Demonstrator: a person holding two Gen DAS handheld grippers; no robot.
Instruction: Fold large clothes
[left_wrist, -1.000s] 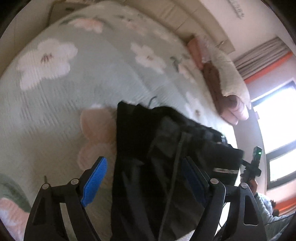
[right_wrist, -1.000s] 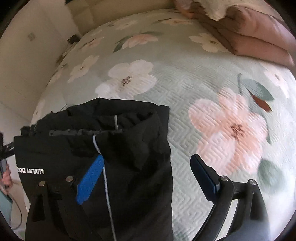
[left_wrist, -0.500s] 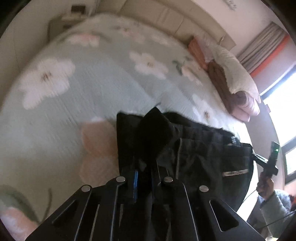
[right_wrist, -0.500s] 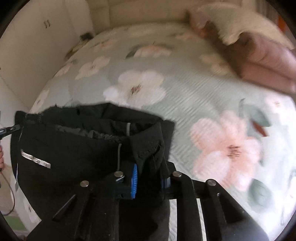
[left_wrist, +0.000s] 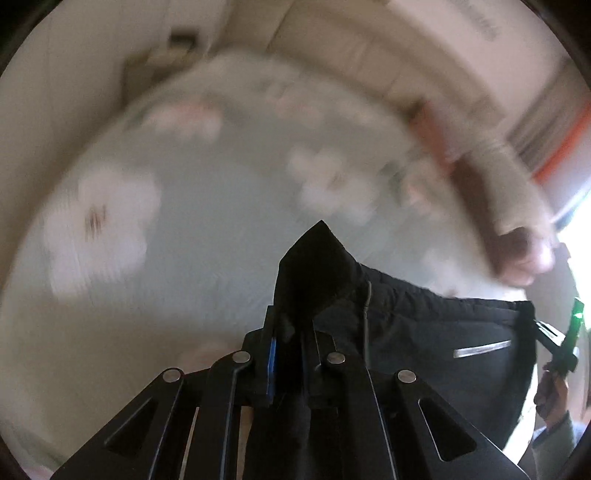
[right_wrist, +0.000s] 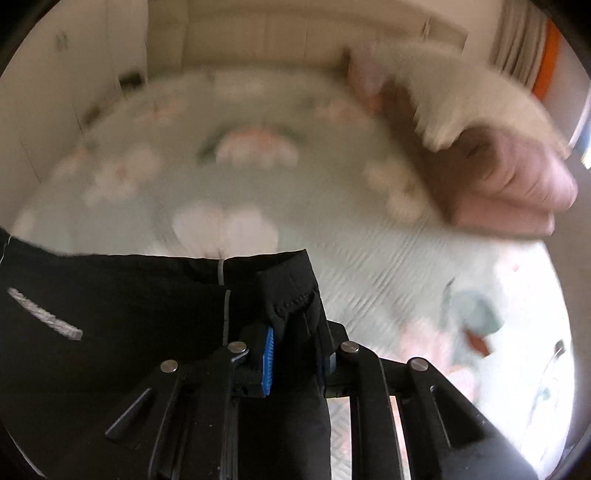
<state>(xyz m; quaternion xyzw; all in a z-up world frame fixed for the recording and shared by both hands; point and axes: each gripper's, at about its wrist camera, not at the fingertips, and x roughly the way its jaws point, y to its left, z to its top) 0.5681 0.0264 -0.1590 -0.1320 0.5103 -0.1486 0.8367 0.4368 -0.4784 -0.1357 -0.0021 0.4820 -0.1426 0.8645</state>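
Note:
A black garment (left_wrist: 424, 332) with a silver label hangs stretched between my two grippers above the bed. My left gripper (left_wrist: 290, 354) is shut on one corner of it, and a fold of cloth peaks up between the fingers. My right gripper (right_wrist: 295, 350) is shut on the other corner of the black garment (right_wrist: 110, 332). The other gripper (left_wrist: 561, 343), with a green light, shows at the right edge of the left wrist view. The background is blurred by motion.
A pale green bedspread with pink and white flowers (right_wrist: 332, 229) lies below. Folded pink and brown blankets with a white pillow (right_wrist: 509, 177) are stacked at the bed's far right. A cream headboard (right_wrist: 295, 40) and wall run behind.
Both grippers have closed on the garment's corners and lifted it off the bed. The garment is now pulled taut between them, and the view has tilted up toward the headboard.

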